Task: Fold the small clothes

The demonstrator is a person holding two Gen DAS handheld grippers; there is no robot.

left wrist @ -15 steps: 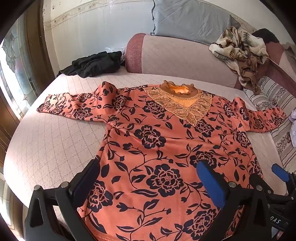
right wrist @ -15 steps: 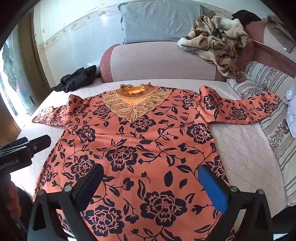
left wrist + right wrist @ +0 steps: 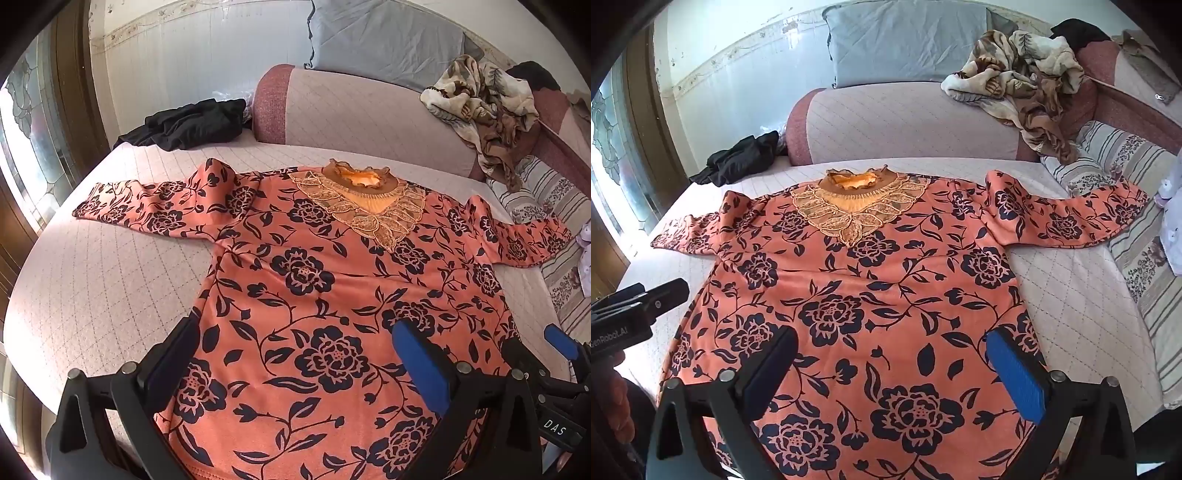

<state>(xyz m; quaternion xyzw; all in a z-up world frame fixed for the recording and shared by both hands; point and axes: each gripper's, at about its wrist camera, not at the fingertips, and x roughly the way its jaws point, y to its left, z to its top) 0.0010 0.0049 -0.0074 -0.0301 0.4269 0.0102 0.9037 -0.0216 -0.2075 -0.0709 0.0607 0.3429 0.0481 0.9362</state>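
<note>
An orange long-sleeved top with a dark flower print [image 3: 325, 288] lies flat on the bed, front up, both sleeves spread out, lace collar at the far end; it also shows in the right wrist view [image 3: 871, 295]. My left gripper [image 3: 295, 354] is open and empty, held above the hem's left part. My right gripper [image 3: 890, 362] is open and empty, held above the hem's right part. The right gripper's blue pad shows at the left wrist view's right edge [image 3: 561, 341]. The left gripper's body shows at the right wrist view's left edge [image 3: 635, 310].
The top lies on a quilted pink bed cover [image 3: 92, 288]. A black garment [image 3: 192, 123] sits at the far left. A bolster [image 3: 369, 110] runs along the back with a crumpled beige blanket [image 3: 487, 103] on it. Striped pillows [image 3: 1137, 229] lie on the right.
Both grippers have drifted slightly; the top lies as before.
</note>
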